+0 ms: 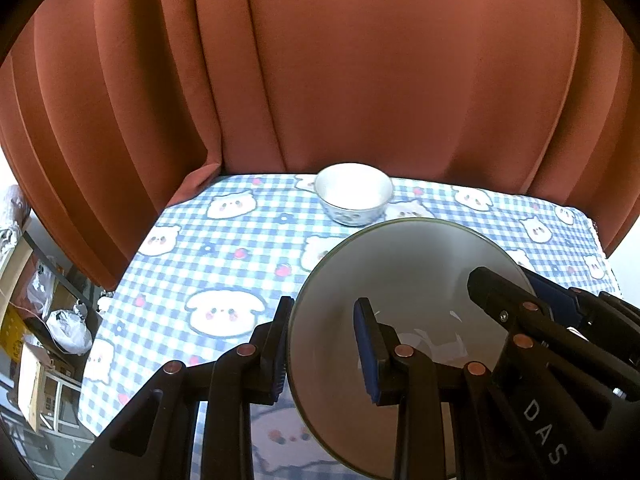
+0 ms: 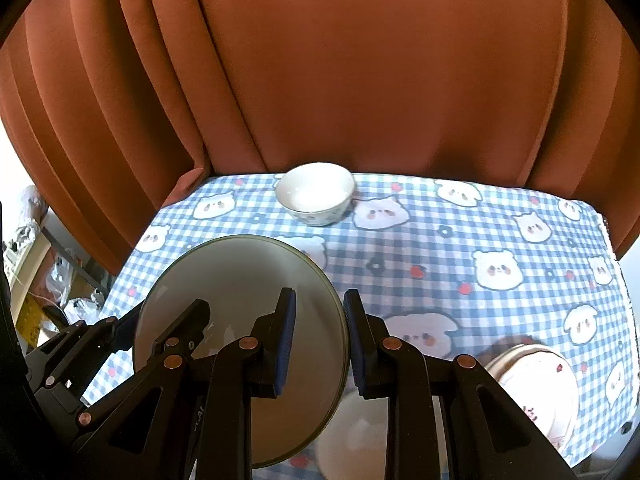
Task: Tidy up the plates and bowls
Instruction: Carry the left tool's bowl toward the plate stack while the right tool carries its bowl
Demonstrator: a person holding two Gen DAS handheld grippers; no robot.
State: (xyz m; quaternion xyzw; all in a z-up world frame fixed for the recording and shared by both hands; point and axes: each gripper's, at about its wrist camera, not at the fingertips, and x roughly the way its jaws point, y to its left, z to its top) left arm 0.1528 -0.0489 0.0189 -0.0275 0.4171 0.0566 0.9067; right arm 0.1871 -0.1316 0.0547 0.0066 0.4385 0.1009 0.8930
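Observation:
A large grey-white bowl with a greenish rim (image 1: 404, 280) (image 2: 240, 280) is held above the checkered tablecloth between both grippers. My left gripper (image 1: 326, 350) straddles its left rim, one finger outside, one inside. My right gripper (image 2: 320, 342) straddles its right rim the same way and also shows in the left wrist view (image 1: 504, 300). The left gripper shows in the right wrist view (image 2: 176, 332). A small white bowl with blue pattern (image 1: 353, 193) (image 2: 315, 193) stands at the table's far edge. A white dish (image 2: 356, 428) lies under the held bowl.
A white plate with a brown rim and small prints (image 2: 540, 380) lies at the near right. An orange curtain (image 1: 360, 72) hangs behind the table. The blue checkered cloth (image 2: 460, 248) covers the table. Boxes and bags (image 1: 60, 320) sit on the floor to the left.

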